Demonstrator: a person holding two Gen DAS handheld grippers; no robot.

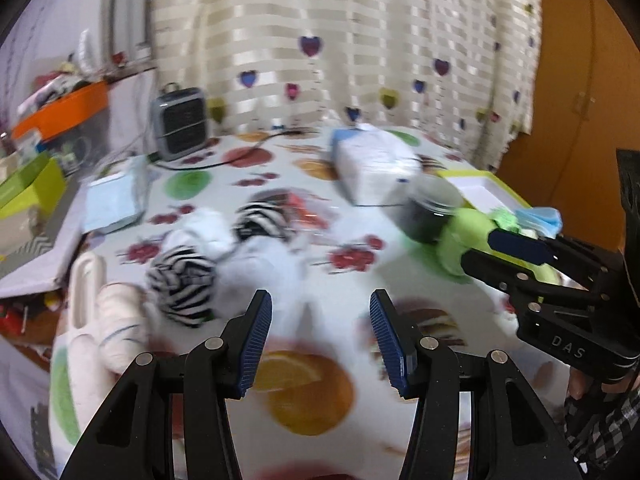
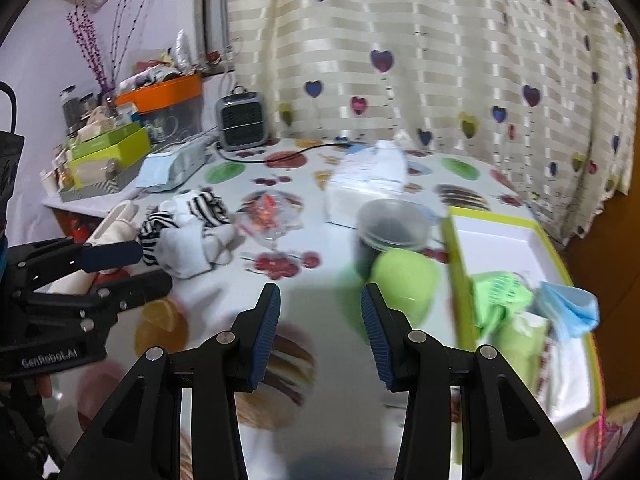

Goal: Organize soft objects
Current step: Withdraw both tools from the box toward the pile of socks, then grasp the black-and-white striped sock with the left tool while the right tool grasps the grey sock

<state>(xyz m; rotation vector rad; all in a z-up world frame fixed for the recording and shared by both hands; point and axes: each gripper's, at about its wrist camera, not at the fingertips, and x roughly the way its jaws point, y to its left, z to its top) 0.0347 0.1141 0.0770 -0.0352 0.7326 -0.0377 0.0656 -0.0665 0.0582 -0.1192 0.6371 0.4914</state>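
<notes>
A heap of white and black-and-white striped socks (image 1: 188,280) (image 2: 188,232) lies on the fruit-print tablecloth (image 1: 360,216) (image 2: 312,184). My left gripper (image 1: 320,296) hovers just right of the heap, open with only cloth showing between its fingers. A pale green soft lump (image 2: 404,284) (image 1: 468,236) rests beside a green-rimmed white box (image 2: 520,240). A green cloth (image 2: 500,292) and a blue face mask (image 2: 568,308) lie in that box. My right gripper (image 2: 320,290) (image 1: 480,252) is open and empty, with the green lump just beyond its right finger. The picture is blurred by motion.
A dark lidded jar (image 2: 384,236) (image 1: 432,212) and a white tissue pack (image 2: 368,184) stand behind the green lump. A cream glove (image 1: 100,320), a clear bag of red bits (image 2: 268,216), a mask pack (image 2: 168,168) and a small heater (image 2: 242,120) crowd the left. A curtain hangs behind.
</notes>
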